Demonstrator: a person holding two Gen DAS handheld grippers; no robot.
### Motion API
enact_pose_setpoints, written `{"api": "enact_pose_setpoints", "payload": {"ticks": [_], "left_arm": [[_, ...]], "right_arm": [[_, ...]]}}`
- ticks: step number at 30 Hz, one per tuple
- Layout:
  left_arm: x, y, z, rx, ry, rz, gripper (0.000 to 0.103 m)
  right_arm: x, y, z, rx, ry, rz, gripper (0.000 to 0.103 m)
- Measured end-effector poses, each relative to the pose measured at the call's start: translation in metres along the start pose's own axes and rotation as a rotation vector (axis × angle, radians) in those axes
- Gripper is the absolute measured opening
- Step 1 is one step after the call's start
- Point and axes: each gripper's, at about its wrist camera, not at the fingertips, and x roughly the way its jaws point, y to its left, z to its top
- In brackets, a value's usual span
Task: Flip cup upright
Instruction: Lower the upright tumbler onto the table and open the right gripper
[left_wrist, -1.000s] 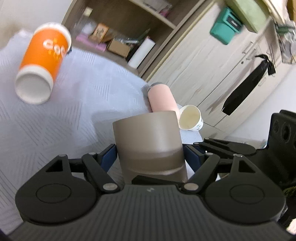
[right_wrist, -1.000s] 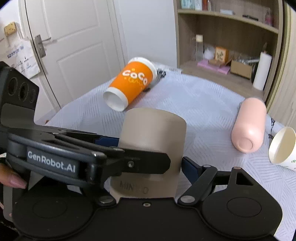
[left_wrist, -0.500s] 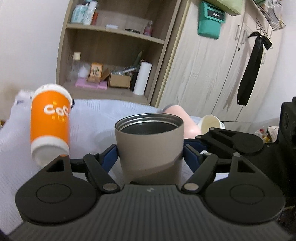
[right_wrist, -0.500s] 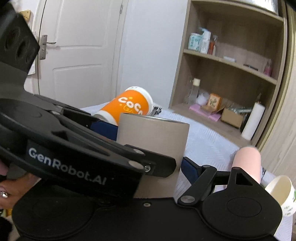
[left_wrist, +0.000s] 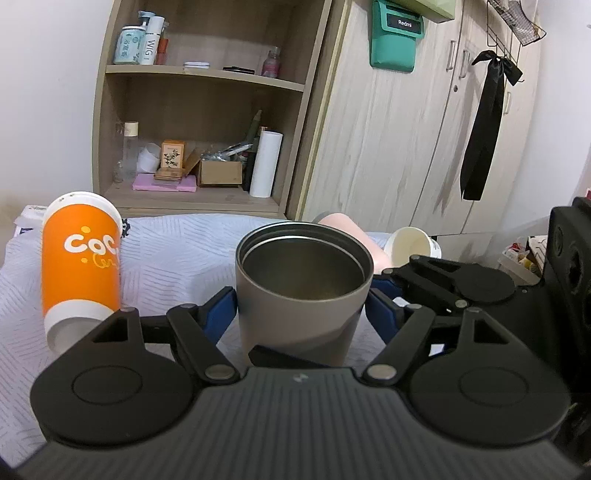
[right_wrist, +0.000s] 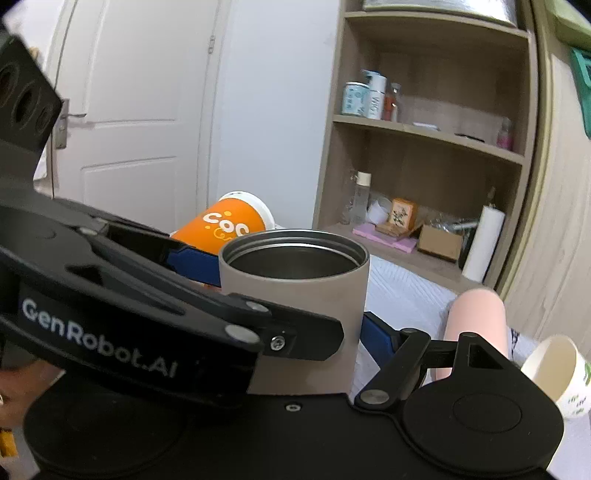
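A grey-brown metal cup stands mouth up, its steel inside showing. My left gripper is shut on it, blue pads against both sides. My right gripper is shut on the same cup from the other side; its left finger is hidden behind the left gripper's body. Whether the cup rests on the white cloth or is held just above it cannot be told.
An orange paper cup lies tipped at the left. A pink bottle lies on its side at the right, with a white paper cup on its side beyond it. A wooden shelf and wardrobe stand behind.
The grey cup has been turned from mouth down to mouth up, held in both grippers throughout. Both views have swung up from the cloth towards the shelf.
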Motion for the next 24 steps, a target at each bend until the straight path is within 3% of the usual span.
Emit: {"api": "enact_pose_setpoints", "payload": {"ticks": [18,24], "left_arm": [[0.003,-0.011,0.0,0.048,0.018,0.012,0.076],[-0.011,-0.004,-0.007,-0.024,0.018,-0.016,0.081]], "right_arm": [[0.003,0.003,-0.003,-0.035,0.051,-0.059,0.087],[-0.012,0.001,-0.009,0.022,0.063,-0.091,0.089]]}}
